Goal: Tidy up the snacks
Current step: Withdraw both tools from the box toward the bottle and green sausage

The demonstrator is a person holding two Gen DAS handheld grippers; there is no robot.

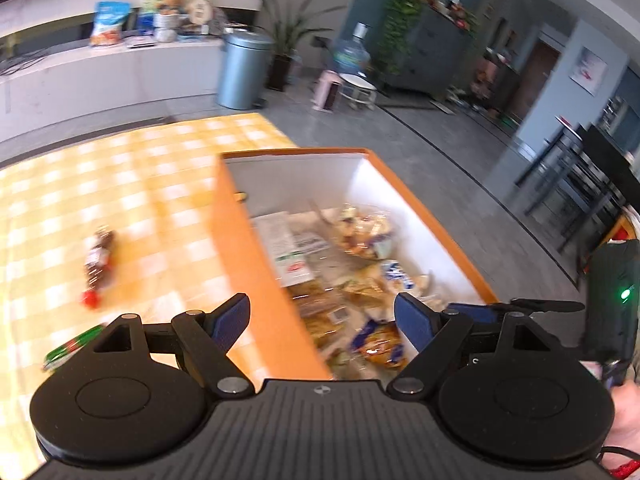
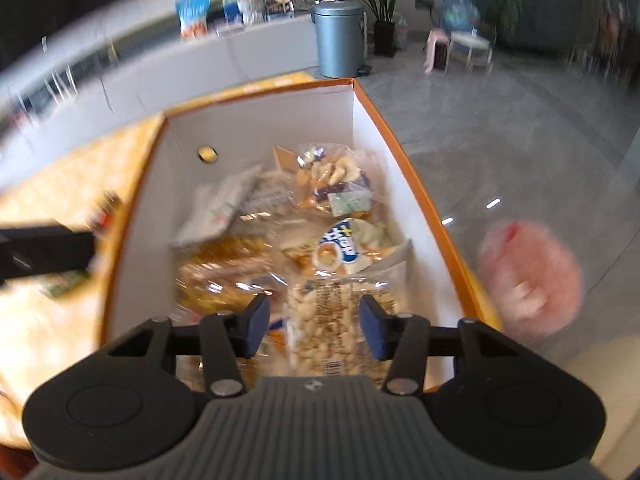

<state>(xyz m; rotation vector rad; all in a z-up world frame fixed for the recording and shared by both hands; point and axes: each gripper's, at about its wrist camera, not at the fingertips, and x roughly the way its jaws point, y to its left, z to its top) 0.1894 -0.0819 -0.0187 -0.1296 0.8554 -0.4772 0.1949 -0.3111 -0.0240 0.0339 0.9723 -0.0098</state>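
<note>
left gripper (image 1: 322, 320): open, empty, over box (image 1: 256, 240) wall
right gripper (image 2: 314, 328): open, above peanut bag (image 2: 340, 328)
left of box: 2 snacks, chocolate bar (image 1: 98, 268), green packet (image 1: 70, 348)

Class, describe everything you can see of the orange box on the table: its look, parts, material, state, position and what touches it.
The orange box is open-topped and rectangular, orange outside and on the rim, white inside, seemingly cardboard. One inner wall has a small hole. It sits upright on the yellow checked tablecloth near the table's edge, holding a pile of snack packets. The left hand-held gripper and right hand-held gripper hover open above it, not touching.
</note>
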